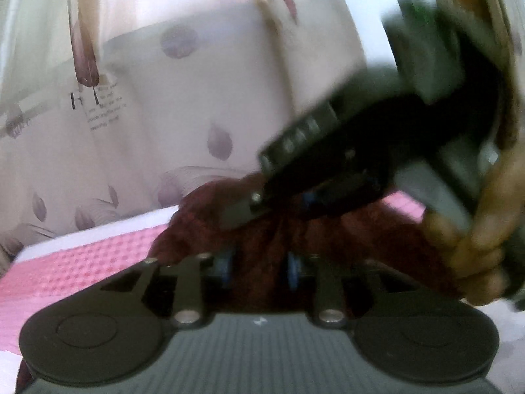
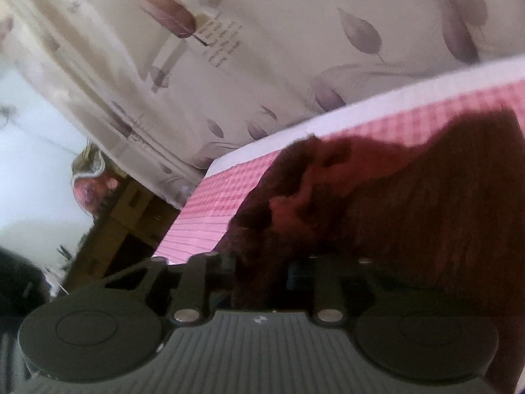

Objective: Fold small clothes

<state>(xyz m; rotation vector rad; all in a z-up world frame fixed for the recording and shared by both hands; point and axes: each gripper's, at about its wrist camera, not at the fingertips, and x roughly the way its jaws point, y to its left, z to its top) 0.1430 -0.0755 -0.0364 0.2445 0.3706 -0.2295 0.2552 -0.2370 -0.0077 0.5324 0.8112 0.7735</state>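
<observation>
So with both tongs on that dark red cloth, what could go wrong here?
1. The right tongs cross just ahead of the left tongs; they might bump.
2. The dark red cloth is bunched between the fingers, so the fold could come out lumpy.
3. It lies near the corner of the pink mat and might slide off.

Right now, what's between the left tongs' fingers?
Maroon garment fabric fills the gap between the left tongs, over the pink mat; left wrist view.

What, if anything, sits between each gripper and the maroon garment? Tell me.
Nothing visible does. The maroon garment lies between the left gripper's fingers, and the right gripper comes down onto it from above. In the right wrist view the cloth bunches directly against that gripper, over the pink checked cloth.
</observation>
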